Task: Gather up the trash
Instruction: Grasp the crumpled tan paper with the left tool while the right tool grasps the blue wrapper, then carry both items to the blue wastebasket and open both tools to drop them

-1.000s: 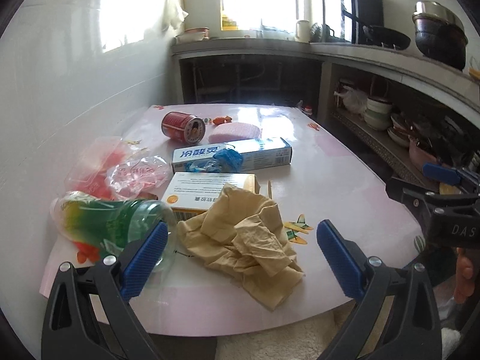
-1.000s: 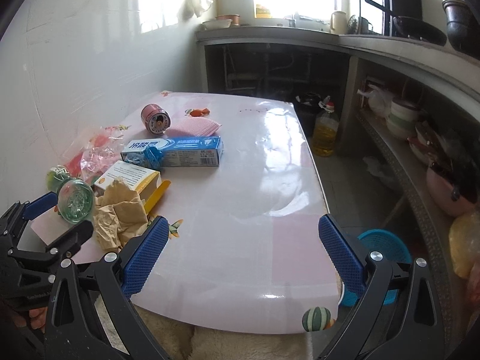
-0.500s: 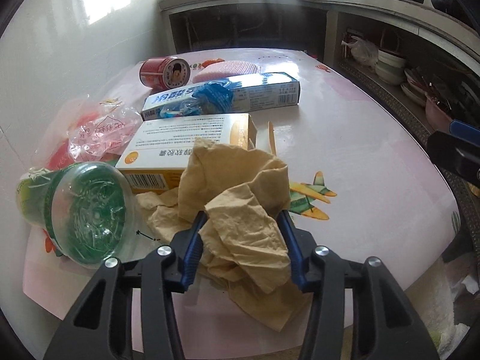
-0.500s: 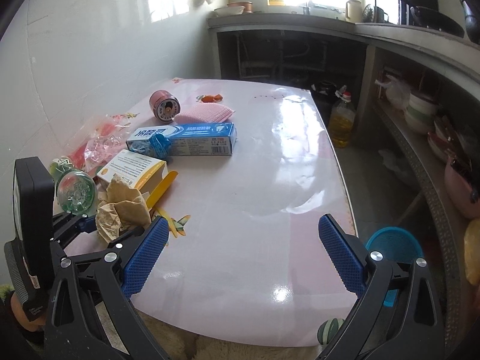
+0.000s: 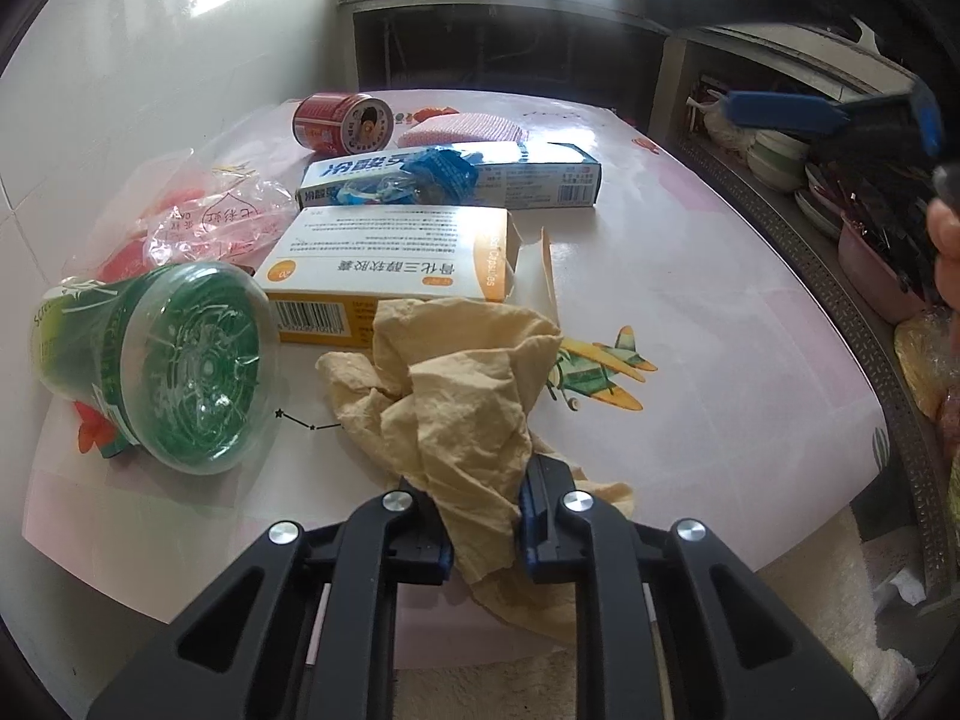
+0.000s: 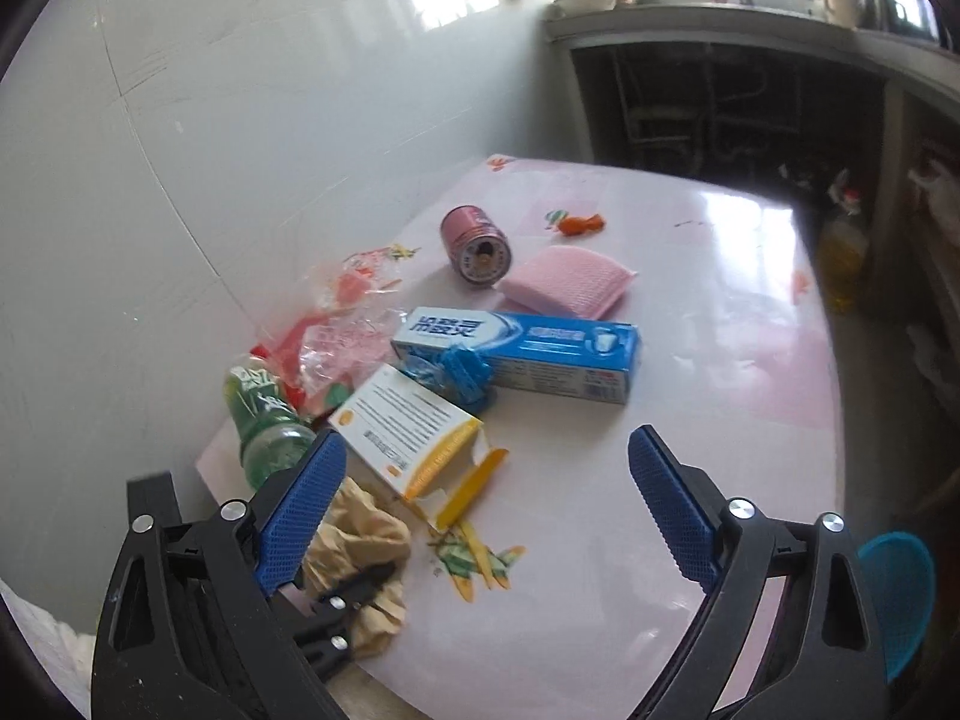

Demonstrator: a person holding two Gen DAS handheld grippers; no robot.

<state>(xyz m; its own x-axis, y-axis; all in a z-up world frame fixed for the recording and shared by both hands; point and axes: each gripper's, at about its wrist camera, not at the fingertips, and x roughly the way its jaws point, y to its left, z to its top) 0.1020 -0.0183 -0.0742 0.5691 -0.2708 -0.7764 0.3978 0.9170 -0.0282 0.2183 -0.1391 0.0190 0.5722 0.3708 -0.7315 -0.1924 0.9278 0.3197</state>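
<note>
A crumpled tan paper (image 5: pixel 456 384) lies at the near edge of the pink table (image 5: pixel 690 276). My left gripper (image 5: pixel 483 489) is closing on it, and both pads press into its near fold; the right wrist view shows the same paper (image 6: pixel 360 534). My right gripper (image 6: pixel 486 441) hovers wide above the pile, its jaws closing slightly with nothing gripped. Under it lies an orange-and-white medicine box (image 6: pixel 408 426) with an open flap. Around it are a green plastic bottle (image 5: pixel 156 366) on its side, a blue toothpaste box (image 6: pixel 540 354), a red can (image 6: pixel 477 246) and a clear plastic bag (image 5: pixel 204 222).
A pink scrubbing pad (image 6: pixel 567 288) lies behind the toothpaste box. A white wall runs along the table's left side. Shelves with bowls (image 5: pixel 774 156) stand to the right. A blue basket (image 6: pixel 900 582) sits on the floor at the right.
My left gripper came down over the tan paper and its jaws went from wide open to pinching it. My right gripper swung left, toward the trash pile.
</note>
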